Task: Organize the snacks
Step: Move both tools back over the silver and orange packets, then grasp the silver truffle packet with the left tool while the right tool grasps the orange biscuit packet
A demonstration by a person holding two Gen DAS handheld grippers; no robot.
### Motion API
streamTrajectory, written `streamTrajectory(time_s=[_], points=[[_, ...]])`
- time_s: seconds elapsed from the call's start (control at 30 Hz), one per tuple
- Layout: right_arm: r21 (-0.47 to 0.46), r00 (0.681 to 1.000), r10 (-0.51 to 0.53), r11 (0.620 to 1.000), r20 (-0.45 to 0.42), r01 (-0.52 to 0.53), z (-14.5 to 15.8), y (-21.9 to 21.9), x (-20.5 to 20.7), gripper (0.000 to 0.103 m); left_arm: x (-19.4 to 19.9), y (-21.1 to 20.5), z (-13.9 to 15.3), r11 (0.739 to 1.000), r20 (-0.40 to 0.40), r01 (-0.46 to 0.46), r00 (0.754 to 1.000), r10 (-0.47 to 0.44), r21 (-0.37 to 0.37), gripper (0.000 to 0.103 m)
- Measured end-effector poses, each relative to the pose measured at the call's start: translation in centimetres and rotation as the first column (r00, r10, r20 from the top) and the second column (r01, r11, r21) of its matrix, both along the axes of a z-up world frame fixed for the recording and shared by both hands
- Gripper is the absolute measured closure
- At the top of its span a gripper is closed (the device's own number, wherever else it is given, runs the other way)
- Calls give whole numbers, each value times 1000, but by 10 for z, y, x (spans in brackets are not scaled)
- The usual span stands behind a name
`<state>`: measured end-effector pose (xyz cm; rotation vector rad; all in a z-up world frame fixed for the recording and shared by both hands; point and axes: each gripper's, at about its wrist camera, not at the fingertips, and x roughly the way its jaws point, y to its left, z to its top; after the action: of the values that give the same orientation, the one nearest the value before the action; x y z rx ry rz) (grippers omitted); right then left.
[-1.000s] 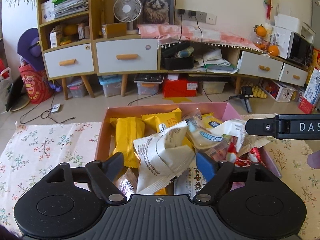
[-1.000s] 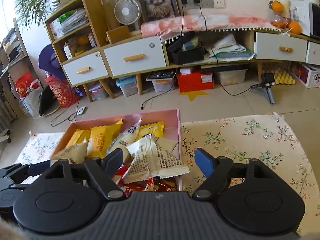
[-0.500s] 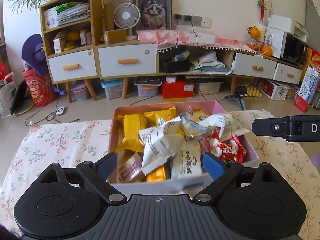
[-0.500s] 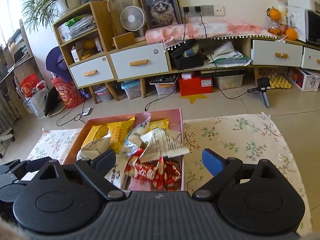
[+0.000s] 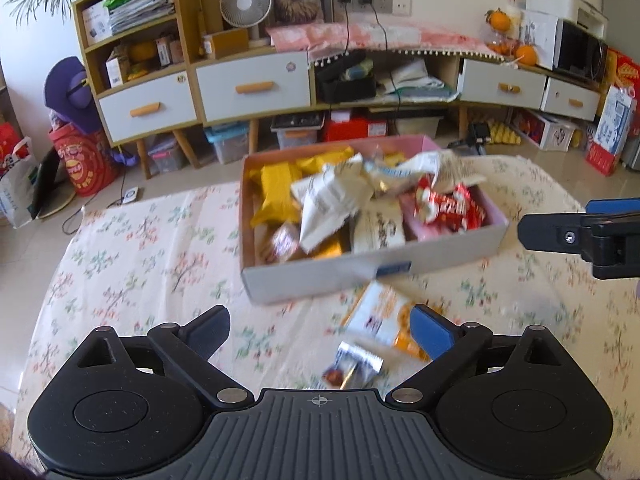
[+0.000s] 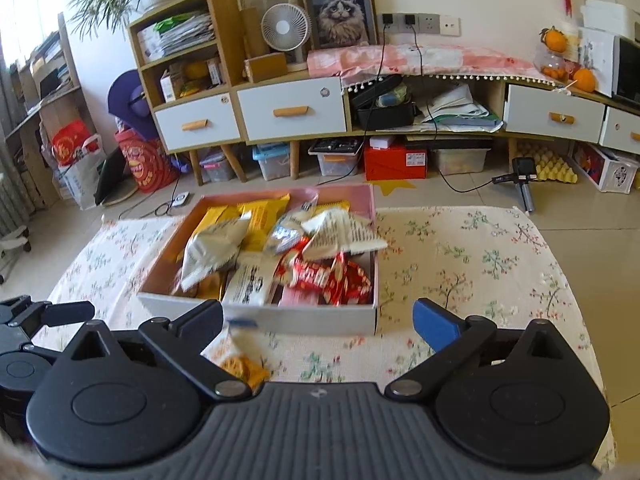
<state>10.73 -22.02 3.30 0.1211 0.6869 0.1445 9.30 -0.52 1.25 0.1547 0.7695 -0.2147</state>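
Observation:
A pink-lined cardboard box [image 5: 360,272] [image 6: 280,320] full of snack packets sits on the floral tablecloth. It holds yellow packets [image 5: 278,194], white printed packets [image 5: 328,204] and red packets [image 5: 448,208] [image 6: 328,278]. A white-and-orange packet [image 5: 380,316] [image 6: 240,360] and a small silver packet [image 5: 356,368] lie on the cloth in front of the box. My left gripper [image 5: 320,330] is open and empty above these loose packets. My right gripper [image 6: 318,318] is open and empty at the box's near wall.
The floral tablecloth [image 5: 140,260] covers the table. Beyond it stand a shelf unit with white drawers [image 5: 252,88], storage bins on the floor and a fan [image 5: 240,2]. The right gripper shows at the right edge of the left wrist view [image 5: 580,232].
Both grippers have pulled back and up from the box. The whole box and two loose packets in front of it have come into view.

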Motion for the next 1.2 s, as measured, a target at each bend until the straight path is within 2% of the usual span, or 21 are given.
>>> streamTrajectory(time_s=[0.3, 0.4, 0.5, 0.63, 1.03, 1.13, 1.2], points=[[-33, 1000, 15, 999, -9, -16, -19, 6, -19, 0, -21, 19, -22, 1000, -13, -6, 1000, 6, -10, 5], [-21, 1000, -4, 1000, -19, 4, -33, 9, -28, 0, -25, 24, -35, 1000, -53, 16, 998, -16, 5, 5], [-93, 996, 38, 995, -78, -46, -49, 17, -28, 0, -30, 25, -45, 998, -60, 56, 997, -53, 41, 5], [-190, 991, 97, 975, -91, -113, -60, 30, -31, 0, -33, 27, -56, 993, -65, 97, 994, -92, 67, 5], [-204, 980, 153, 963, -127, -177, -76, 44, -22, 0, -15, 36, -73, 983, -65, 173, 982, -177, -54, 8], [-198, 976, 175, 960, -134, -199, -80, 47, -17, 0, -10, 34, -72, 982, -46, 176, 983, -179, -67, 14], [-182, 974, 191, 960, -118, -211, -82, 47, -16, 0, -8, 32, -72, 981, -30, 179, 983, -182, -79, 22]])
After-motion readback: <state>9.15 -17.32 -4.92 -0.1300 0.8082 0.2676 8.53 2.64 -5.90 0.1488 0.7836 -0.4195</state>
